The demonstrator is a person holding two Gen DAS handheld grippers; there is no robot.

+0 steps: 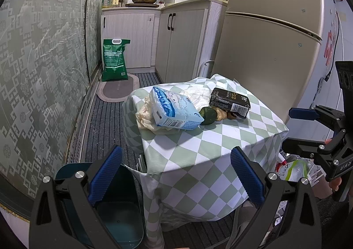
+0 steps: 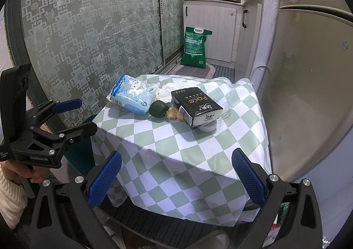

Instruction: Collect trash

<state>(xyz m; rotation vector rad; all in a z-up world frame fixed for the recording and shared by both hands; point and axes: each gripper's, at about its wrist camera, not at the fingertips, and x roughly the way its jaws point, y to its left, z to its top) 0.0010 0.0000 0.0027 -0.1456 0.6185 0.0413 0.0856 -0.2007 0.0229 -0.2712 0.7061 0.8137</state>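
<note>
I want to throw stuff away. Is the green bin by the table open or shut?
Open. The left wrist view looks down into the teal bin beside the checkered table; its bare inside floor shows, with no lid covering it.

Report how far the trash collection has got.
Nothing looks collected yet. Both the left gripper and right gripper are open and empty, short of the table. Left to do: blue pack, black pack, green peel and crumpled paper; the bin looks empty.

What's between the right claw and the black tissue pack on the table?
Nothing visible. The open right claw faces the black tissue pack across bare checkered tablecloth. The green fruit lies to the pack's left, off that line.
</note>
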